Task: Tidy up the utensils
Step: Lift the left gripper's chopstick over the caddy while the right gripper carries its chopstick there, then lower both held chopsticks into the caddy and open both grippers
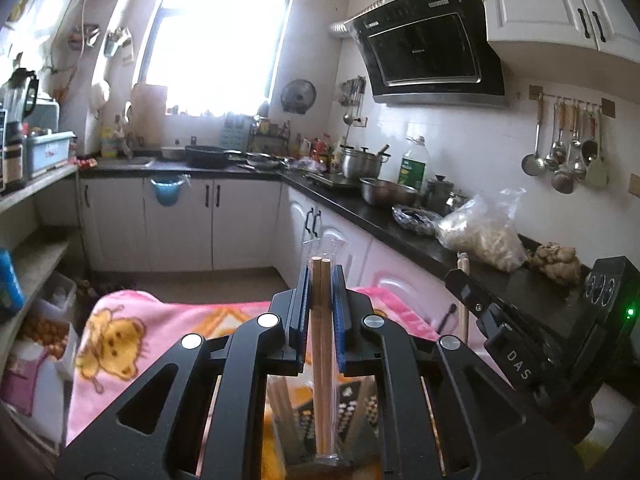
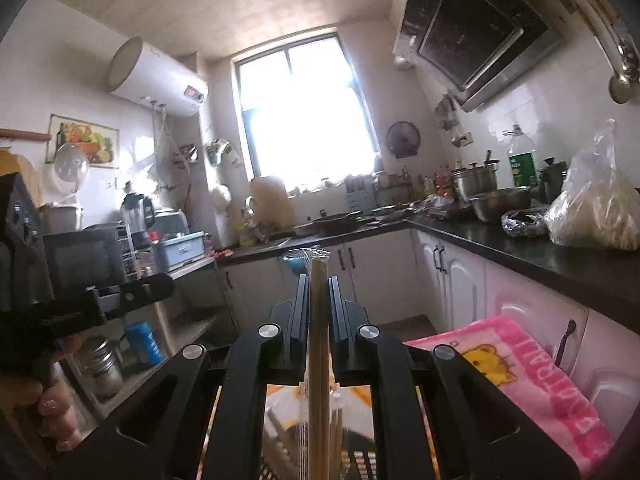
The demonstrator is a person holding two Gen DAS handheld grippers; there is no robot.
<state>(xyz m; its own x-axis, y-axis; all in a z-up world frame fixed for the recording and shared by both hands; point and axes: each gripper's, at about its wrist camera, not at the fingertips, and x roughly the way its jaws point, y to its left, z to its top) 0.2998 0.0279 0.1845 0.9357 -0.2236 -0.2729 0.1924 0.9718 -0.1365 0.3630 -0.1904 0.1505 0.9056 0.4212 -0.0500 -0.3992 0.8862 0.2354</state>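
My left gripper [image 1: 322, 280] is shut on a pair of wooden chopsticks [image 1: 321, 344] in a clear plastic sleeve, which stand upright between the blue pads. In the right wrist view my right gripper [image 2: 319, 284] is shut on another wrapped pair of chopsticks [image 2: 319, 328], also upright. Each gripper shows in the other's view: the right gripper [image 1: 460, 276] at the right with a wooden stick tip above it, the left gripper [image 2: 160, 284] at the left, held by a hand [image 2: 52, 408]. Below the jaws, more chopsticks [image 1: 280, 408] lie blurred over a dark patterned thing.
A pink blanket [image 1: 160, 340] with a bear print covers the surface under both grippers. A black utensil handle [image 2: 564, 344] stands at its right edge. The dark counter [image 1: 400, 220] on the right carries pots, a bottle and a plastic bag. Shelves [image 1: 36, 256] line the left.
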